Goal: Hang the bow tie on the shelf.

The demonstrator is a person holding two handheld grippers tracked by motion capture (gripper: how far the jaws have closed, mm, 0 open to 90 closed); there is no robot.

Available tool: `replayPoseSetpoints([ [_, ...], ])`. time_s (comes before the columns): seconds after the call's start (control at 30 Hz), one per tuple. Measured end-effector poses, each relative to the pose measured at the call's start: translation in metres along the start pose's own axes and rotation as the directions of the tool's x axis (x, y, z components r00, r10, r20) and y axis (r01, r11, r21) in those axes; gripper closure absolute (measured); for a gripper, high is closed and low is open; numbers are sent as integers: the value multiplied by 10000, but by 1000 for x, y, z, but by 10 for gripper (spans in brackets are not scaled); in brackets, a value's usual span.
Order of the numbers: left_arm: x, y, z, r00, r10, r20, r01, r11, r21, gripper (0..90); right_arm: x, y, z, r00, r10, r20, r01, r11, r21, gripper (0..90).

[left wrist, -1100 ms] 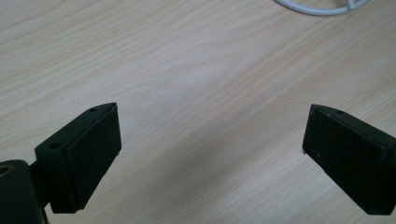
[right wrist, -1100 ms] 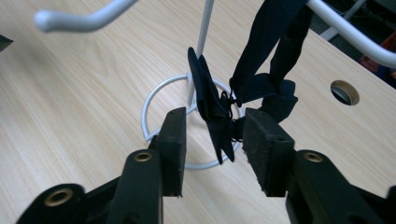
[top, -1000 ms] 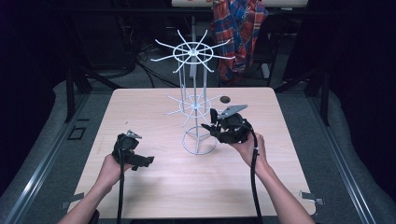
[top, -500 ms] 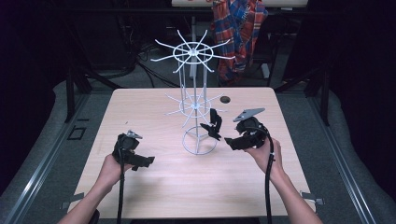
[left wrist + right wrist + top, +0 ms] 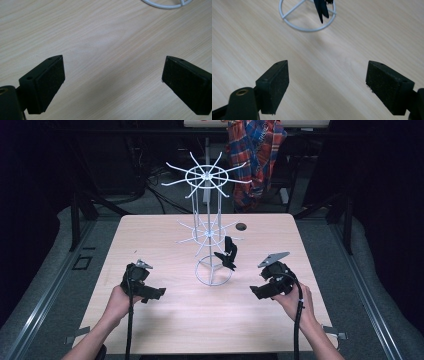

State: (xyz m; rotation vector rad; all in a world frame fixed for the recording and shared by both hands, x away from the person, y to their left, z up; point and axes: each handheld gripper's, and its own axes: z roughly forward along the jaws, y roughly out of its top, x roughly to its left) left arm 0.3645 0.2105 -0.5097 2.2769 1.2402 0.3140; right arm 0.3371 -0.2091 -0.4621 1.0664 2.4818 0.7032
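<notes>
Right hand-held gripper (image 5: 261,292) hovers over the surface (image 5: 165,317) right of the rack (image 5: 207,227), its jaws having just been opening, now wide with nothing between them. Left hand-held gripper (image 5: 154,293) sits low over the surface left of the rack's ring base, jaws wide and empty. A black clip (image 5: 228,254) hangs on the rack's lower arms, above the base.
</notes>
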Motion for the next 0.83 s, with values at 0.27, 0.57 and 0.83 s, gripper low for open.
replayPoseSetpoints([
  [0.27, -2, 1, 1, 9999, 108, 21, -108, 9999, 95, 52, 9, -29, 4, 9997, -233, 73, 222, 9925, 1204, 155],
  [0.57, -2, 1, 1, 9999, 125, 51, -125, 9999, 75, 51, 11, -36, 25, 9993, -357, -103, 371, 9743, 2222, 152],
  [0.83, 0, 0, 1, 10000, 56, 22, -56, 10000, -18, 49, 8, -36, 30, 9990, -403, -178, 434, 9689, 2437, 171],
])
